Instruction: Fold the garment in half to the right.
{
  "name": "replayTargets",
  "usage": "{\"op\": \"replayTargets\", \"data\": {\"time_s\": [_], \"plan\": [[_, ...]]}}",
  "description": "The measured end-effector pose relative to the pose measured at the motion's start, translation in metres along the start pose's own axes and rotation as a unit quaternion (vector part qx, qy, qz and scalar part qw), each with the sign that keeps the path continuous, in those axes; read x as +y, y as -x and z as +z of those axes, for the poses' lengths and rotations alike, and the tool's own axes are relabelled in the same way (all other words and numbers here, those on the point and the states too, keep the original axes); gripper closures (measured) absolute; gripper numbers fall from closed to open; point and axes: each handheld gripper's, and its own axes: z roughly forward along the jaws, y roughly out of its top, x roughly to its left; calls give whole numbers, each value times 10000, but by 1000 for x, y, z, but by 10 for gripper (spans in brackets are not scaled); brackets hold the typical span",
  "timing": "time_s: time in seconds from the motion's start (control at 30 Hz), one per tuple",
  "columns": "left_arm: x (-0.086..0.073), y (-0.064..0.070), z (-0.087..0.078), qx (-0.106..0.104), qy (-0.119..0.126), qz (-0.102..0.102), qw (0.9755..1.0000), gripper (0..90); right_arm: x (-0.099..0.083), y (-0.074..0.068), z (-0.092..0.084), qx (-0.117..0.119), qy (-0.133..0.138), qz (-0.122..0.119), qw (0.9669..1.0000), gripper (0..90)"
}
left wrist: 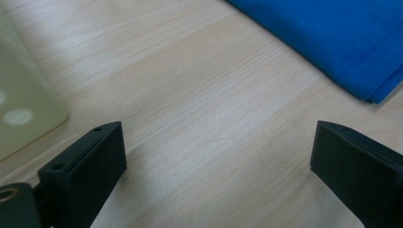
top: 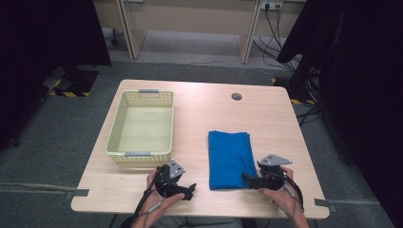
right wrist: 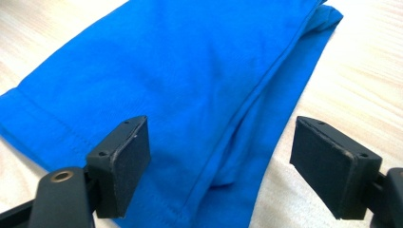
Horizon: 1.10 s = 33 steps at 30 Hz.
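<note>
Blue folded cloth (top: 229, 159) lies flat on the wooden table (top: 199, 114), right of centre, its near edge towards the person. Right gripper (top: 249, 179) at the cloth's near right corner; in the right gripper view its jaws stand wide apart over the hem, pads not pressing the fabric. Left gripper (top: 190, 189) over bare table between cloth and basket, jaws wide apart, nothing between them. Pale yellow-green basket (top: 116, 128) sits on the table's left half, well apart from the cloth.
</note>
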Motion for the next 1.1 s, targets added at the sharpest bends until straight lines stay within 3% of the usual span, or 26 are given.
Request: {"op": "replayTargets", "data": {"time_s": [0.23,0.5,0.9,1.1], "plan": [[-11,-10,-8,71,-51,-94,9999,42,-6,-2,-6,10,15,-1,10000,170],[-19,-17,-15,141,-67,-44,9999,32,-16,-1,-10,-34,-16,93,9999,137],[-28,-21,-21,217,46,-120,9997,8,-22,0,-16,-95,46,171,9998,113],[-28,-28,-25,189,-92,-94,9997,8,-26,0,-13,-108,14,218,9997,83]]}}
